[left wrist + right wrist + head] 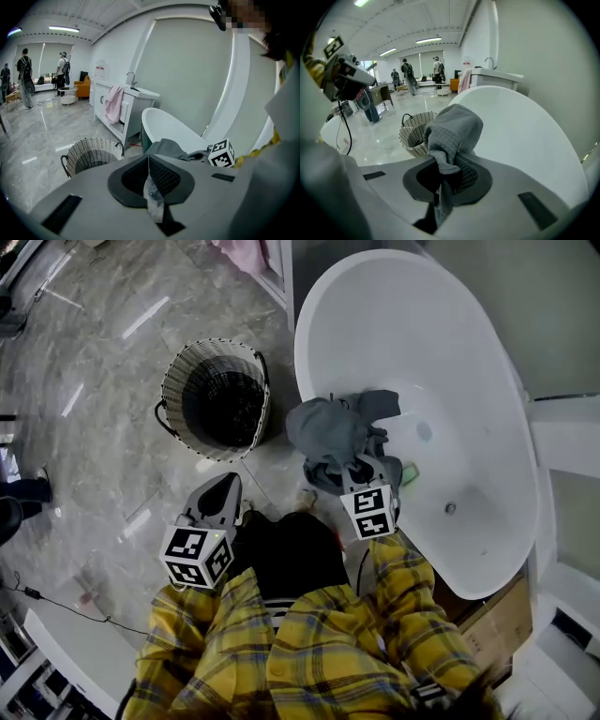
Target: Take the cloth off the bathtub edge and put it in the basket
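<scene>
1. The left claw (149, 166) hangs idle over the floor (103, 343). Its jaws are closed tip to tip, with a pale scrap (153, 199) lodged low between them; I cannot tell what it is.
2. The woven basket (185, 371) stands on the floor just beside the bathtub (459, 343), open-topped and apparently empty.
3. The right claw (443, 176) is clamped on the grey cloth (330, 427), which bunches above the jaws at the tub's near edge. I judge the pickup done and the carry in hand.
4. Next, the cloth must swing left across the tub's edge to above the basket mouth, then the jaws must part; a trailing fold could snag the basket rim.
5. The floor is glossy veined stone. Beyond it stands a white vanity (136, 96) with a pink towel (114, 104) draped over it, and people (23, 70) stand far off.
</scene>
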The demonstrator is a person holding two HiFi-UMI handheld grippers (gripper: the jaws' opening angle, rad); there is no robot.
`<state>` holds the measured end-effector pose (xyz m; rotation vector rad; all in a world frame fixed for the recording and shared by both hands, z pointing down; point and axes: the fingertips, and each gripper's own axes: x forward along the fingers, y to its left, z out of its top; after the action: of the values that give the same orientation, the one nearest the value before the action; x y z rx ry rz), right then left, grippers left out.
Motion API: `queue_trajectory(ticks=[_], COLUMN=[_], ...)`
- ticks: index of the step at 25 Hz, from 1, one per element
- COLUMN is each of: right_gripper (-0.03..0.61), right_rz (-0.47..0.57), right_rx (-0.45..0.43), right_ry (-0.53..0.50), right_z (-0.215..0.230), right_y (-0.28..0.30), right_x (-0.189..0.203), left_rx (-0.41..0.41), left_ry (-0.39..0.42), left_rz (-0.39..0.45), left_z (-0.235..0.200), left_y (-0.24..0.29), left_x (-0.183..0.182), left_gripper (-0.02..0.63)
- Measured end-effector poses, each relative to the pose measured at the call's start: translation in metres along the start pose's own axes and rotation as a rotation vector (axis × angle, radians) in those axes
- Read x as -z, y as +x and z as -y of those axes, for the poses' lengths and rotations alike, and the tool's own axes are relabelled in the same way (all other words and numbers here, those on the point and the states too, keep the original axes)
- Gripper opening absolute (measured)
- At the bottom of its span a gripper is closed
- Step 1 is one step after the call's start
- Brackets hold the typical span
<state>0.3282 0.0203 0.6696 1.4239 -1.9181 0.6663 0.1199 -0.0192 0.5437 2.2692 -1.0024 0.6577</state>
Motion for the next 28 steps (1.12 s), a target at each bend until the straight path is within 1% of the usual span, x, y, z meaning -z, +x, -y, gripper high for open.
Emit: queue_trajectory(ticks=[4,9,15,17,20,25,26,28], right_gripper=[0.044,0.044,0.044,0.044,0.044,0.044,0.044,0.044], right_rz=[0.049,0.158,0.268,0.298,0.354,0.469,0.494,0.539], right_rx=[0.030,0.075,0.099,0.093,0.073,0.011,-0.005,-0.033], right_ry=[0.044,0.091,0.096,0.092,0.060,0.001,-0.007,-0.026], right_z=[0.007,0.014,0.003,-0.004,-0.019,-0.059,-0.067,-0.083], right_y=[-0.024,-0.066,-0.120,-0.133,-0.151,-0.182,-0.188,-0.198], right_x=[-0.036,-0.104,-0.177,-0.199,-0.240,-0.313,-0.327,-0.354], left_rx=[0.033,0.102,0.163,0.187,0.214,0.223,0.222,0.222], left_ry=[0.006,-0.007,-0.029,-0.035,-0.017,0.002,0.003,0.008], left_rz=[0.016,0.078,0.142,0.156,0.193,0.251,0.264,0.291], left_z=[-0.014,-0.027,-0.041,-0.044,-0.047,-0.062,-0.066,-0.071], left_y=[-0.008,-0.023,-0.047,-0.054,-0.064,-0.084,-0.089,-0.097], left_x=[-0.007,-0.024,-0.040,-0.046,-0.060,-0.078,-0.082,-0.089], left_gripper=[0.021,0.021,0.021,0.023,0.023,0.026,0.031,0.067])
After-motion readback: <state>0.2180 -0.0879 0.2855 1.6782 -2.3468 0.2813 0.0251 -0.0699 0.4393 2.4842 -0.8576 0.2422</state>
